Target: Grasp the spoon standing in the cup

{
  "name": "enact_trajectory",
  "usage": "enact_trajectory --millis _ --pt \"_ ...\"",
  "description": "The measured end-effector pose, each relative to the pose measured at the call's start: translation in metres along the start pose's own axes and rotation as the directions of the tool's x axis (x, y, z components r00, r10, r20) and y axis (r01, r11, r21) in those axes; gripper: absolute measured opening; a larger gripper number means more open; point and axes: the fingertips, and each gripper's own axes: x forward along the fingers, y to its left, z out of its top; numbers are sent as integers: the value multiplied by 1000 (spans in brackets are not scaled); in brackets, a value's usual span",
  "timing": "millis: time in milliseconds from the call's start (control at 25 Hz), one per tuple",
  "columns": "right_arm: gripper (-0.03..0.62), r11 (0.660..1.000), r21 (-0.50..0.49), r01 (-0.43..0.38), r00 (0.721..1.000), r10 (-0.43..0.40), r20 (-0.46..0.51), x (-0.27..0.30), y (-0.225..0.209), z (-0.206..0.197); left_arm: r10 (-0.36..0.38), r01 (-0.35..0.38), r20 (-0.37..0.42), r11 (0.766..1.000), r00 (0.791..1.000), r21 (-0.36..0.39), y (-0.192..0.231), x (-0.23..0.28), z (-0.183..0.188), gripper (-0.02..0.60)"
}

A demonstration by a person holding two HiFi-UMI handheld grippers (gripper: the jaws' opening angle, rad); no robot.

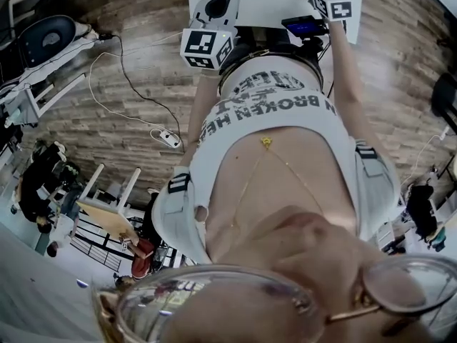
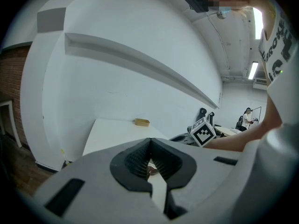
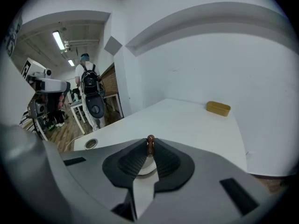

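Observation:
In the right gripper view, the spoon's [image 3: 150, 144] brown, knobbed handle tip stands upright between the tips of my right gripper [image 3: 150, 148], whose ridged pads press on it from both sides. Just below, a bit of the white cup's rim [image 3: 141, 170] shows through the gap between the jaws; the rest of the cup is hidden. In the left gripper view, my left gripper [image 2: 150, 141] has its tips together with nothing held, and the right gripper's marker cube [image 2: 203, 131] shows beyond it. The head view shows both marker cubes at the top, left [image 1: 207, 48] and right [image 1: 333, 0].
The white table [image 3: 187, 125] stands against a white wall with a sloped ledge. A small tan tray [image 3: 218, 108] lies at its far edge, also in the left gripper view [image 2: 141, 122]. A round cable hole [image 3: 90, 143] sits near the table's left edge. A person with a backpack [image 3: 88, 85] stands beyond.

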Motion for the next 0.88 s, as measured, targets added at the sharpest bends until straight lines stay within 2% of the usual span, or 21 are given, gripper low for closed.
enact_trajectory --millis 200,880 --pt "41 999 -52 15 1000 -15 11 -8 6 10 -16 16 -5 1000 1000 6 1 2 -3 -9" --pt "41 995 -40 96 993 -92 80 -51 13 66 -104 105 -35 994 994 32 7 21 -3 -9"
